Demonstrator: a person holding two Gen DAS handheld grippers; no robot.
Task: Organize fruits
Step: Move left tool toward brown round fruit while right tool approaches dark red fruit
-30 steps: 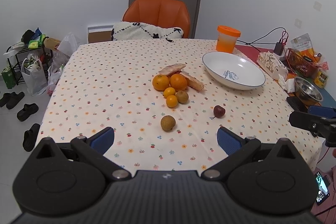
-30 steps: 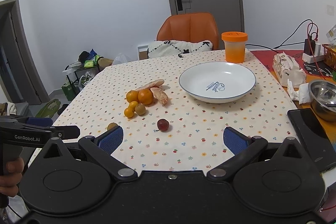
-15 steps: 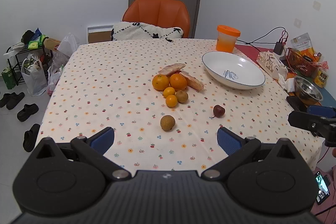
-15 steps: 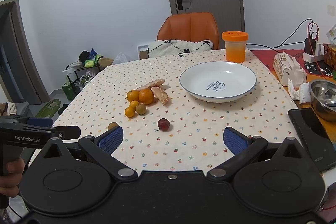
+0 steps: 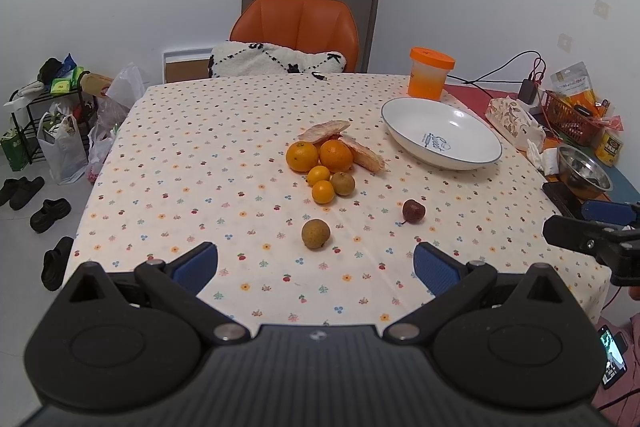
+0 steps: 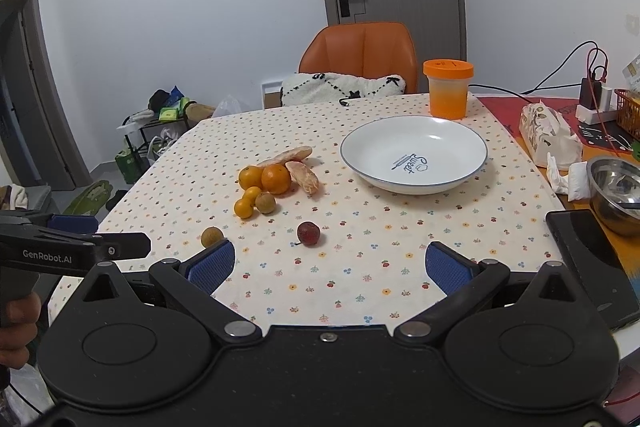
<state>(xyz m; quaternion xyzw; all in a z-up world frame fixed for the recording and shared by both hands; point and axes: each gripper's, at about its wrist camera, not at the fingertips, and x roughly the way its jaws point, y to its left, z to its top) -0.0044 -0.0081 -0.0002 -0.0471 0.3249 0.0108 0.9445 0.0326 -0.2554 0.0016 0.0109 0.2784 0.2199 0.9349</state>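
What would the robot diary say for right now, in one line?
stage: start | left tool: open, empty | right tool: open, empty | fruits: loose on tablecloth | white plate: empty

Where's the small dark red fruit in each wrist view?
Left wrist: dark red fruit lies right of centre, alone on the tablecloth, near side of the white plate.
Right wrist: dark red fruit lies just left of centre, between the gripper fingers' line of sight.
Shared landmark: white plate, beyond it in both.
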